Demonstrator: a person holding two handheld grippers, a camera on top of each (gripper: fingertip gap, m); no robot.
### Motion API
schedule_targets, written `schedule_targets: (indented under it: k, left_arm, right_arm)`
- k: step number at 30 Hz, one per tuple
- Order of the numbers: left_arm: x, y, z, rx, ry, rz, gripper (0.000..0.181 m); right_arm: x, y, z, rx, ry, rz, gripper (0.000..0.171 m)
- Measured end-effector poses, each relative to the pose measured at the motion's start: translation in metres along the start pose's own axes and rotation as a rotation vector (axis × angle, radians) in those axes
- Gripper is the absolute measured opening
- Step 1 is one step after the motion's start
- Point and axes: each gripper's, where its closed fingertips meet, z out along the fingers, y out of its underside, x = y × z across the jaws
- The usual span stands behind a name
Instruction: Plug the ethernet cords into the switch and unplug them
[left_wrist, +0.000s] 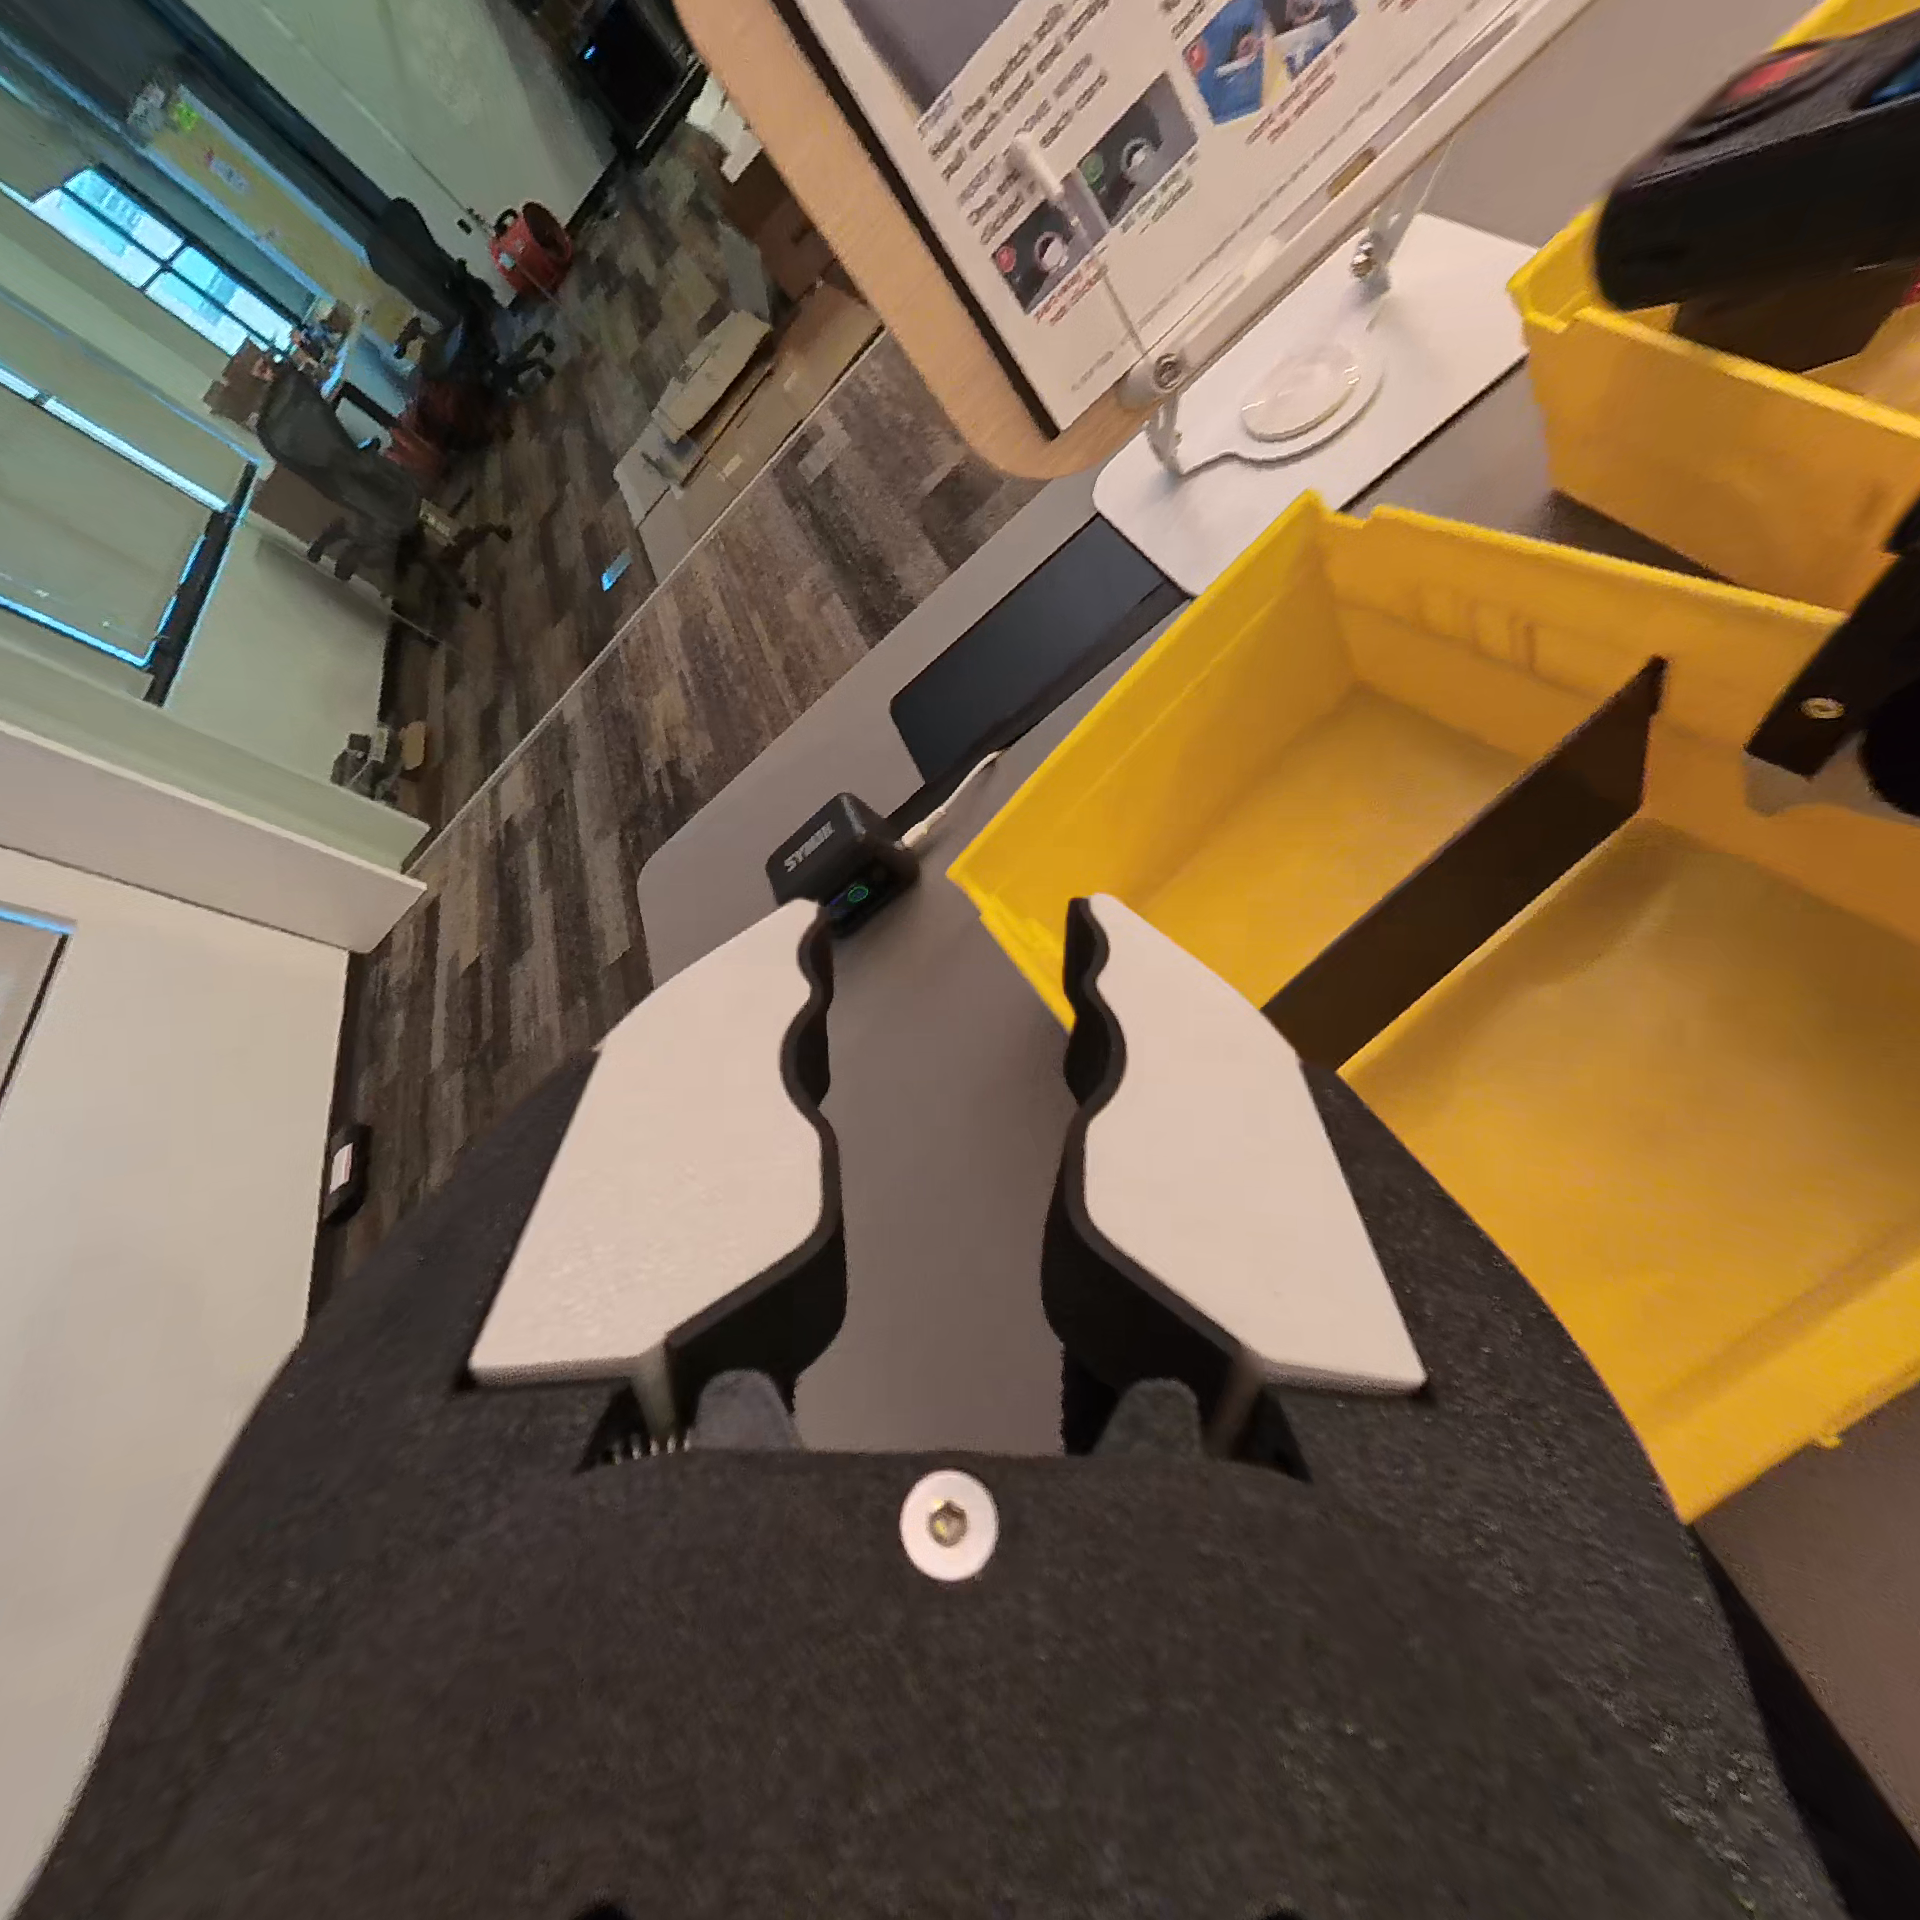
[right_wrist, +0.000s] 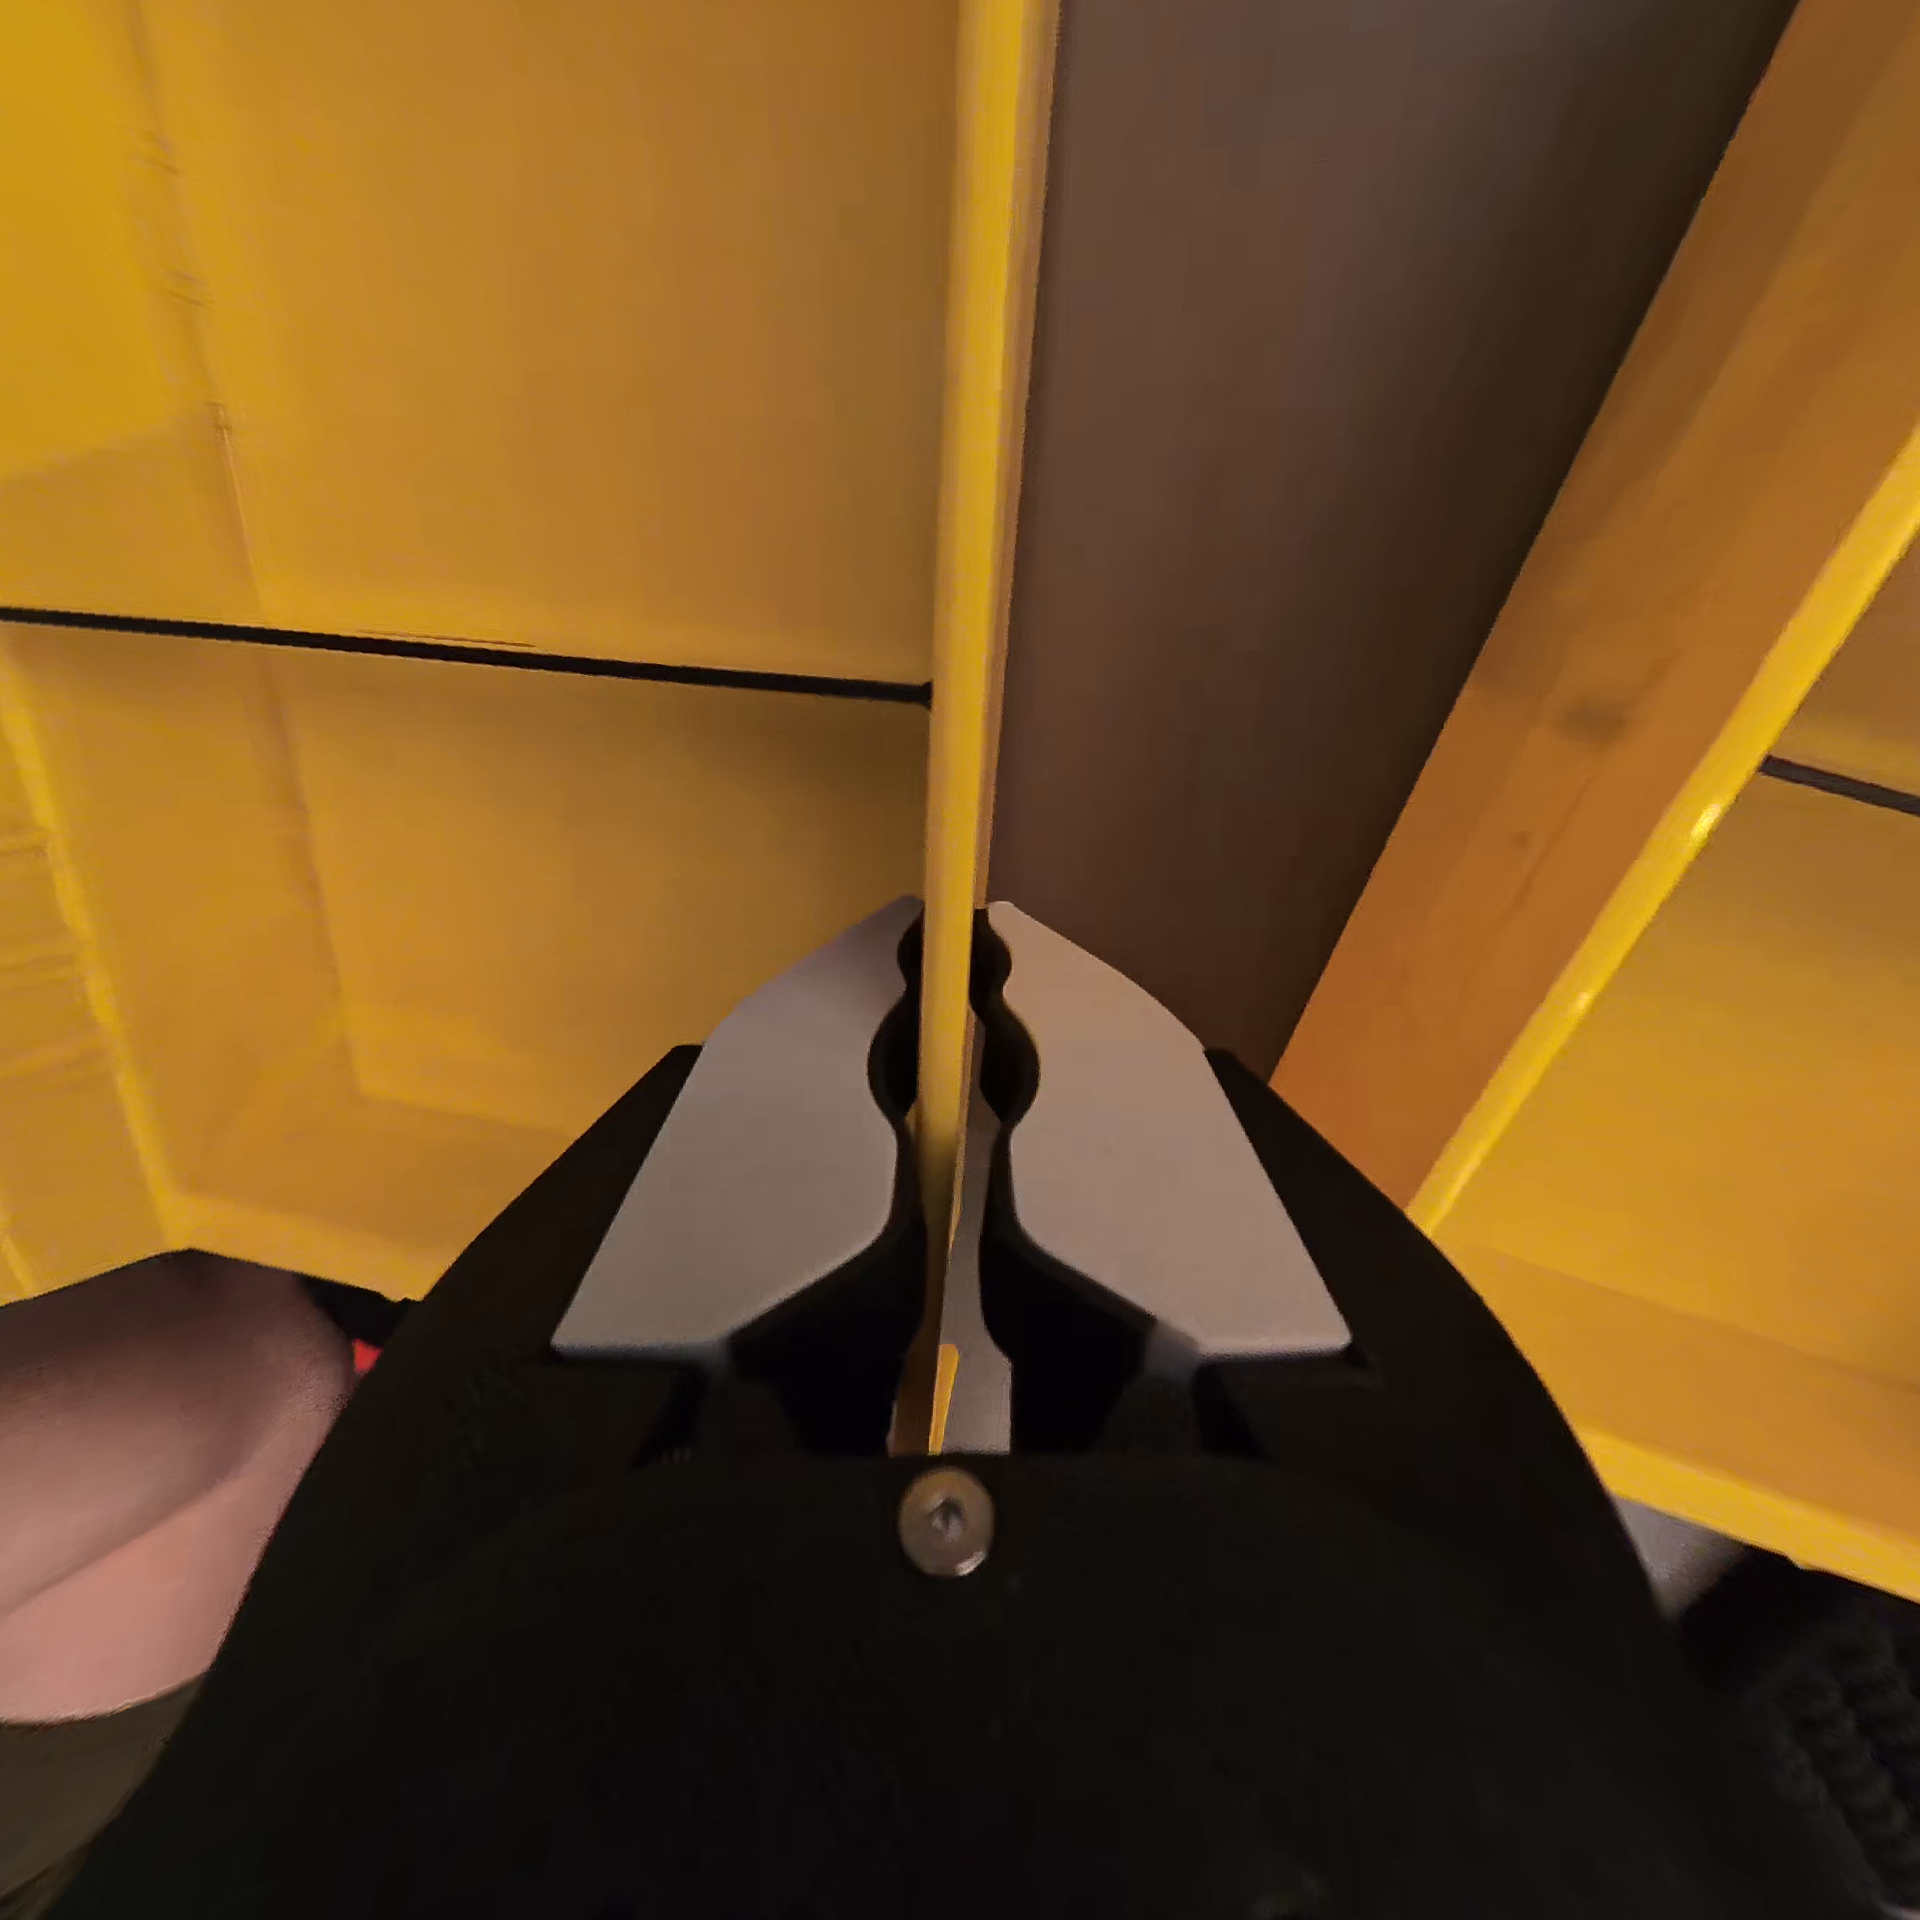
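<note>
Our right hand-held gripper (right_wrist: 951, 914) is clamped on the side wall of a yellow bin (right_wrist: 468, 364). A thin black divider (right_wrist: 468, 655) splits the bin into 2 compartments, both empty. A 2nd yellow bin (right_wrist: 1621, 727) sits just beside it w/ bare table (right_wrist: 1299, 468) between. Our left hand-held gripper (left_wrist: 945, 914) hangs wide, holding nothing, near the bin's corner. No cords or switch in either view.
</note>
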Motion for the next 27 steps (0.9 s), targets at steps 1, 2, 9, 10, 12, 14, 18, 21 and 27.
schedule_targets:
  k: [1,2,9,10,12,14,18,21,27]
  left_arm:
    - [0.002,-0.002,-0.003,0.011,0.009,0.003,0.043]
    - [0.004,-0.004,-0.006,0.023,0.013,0.002,0.043]
    - [-0.003,-0.021,-0.048,0.199,0.076,-0.127,0.043]
    - [-0.006,-0.024,-0.057,0.243,0.089,-0.168,0.042]
    - [-0.011,-0.031,-0.074,0.338,0.137,-0.264,0.036]
    - [-0.015,-0.036,-0.087,0.404,0.185,-0.348,0.035]
    - [-0.016,-0.043,-0.098,0.462,0.198,-0.371,0.046]
    - [-0.015,-0.050,-0.102,0.497,0.193,-0.389,0.050]
    - [-0.009,-0.059,-0.092,0.492,0.184,-0.403,0.057]
  right_arm:
    - [-0.004,0.001,-0.005,-0.014,0.002,-0.010,0.007]
    - [-0.008,0.002,-0.010,-0.024,0.005,-0.021,0.007]
    - [-0.038,0.016,-0.048,-0.009,-0.010,-0.109,0.007]
    - [-0.039,0.022,-0.054,-0.009,-0.009,-0.122,0.007]
    - [-0.036,0.037,-0.066,-0.026,-0.013,-0.141,0.007]
    - [-0.026,0.055,-0.080,-0.045,-0.019,-0.141,0.008]
    - [0.008,0.086,-0.116,-0.036,-0.023,-0.091,0.008]
    - [0.034,0.098,-0.147,0.020,-0.027,-0.047,0.007]
    - [0.084,0.109,-0.211,0.120,-0.016,0.013,0.008]
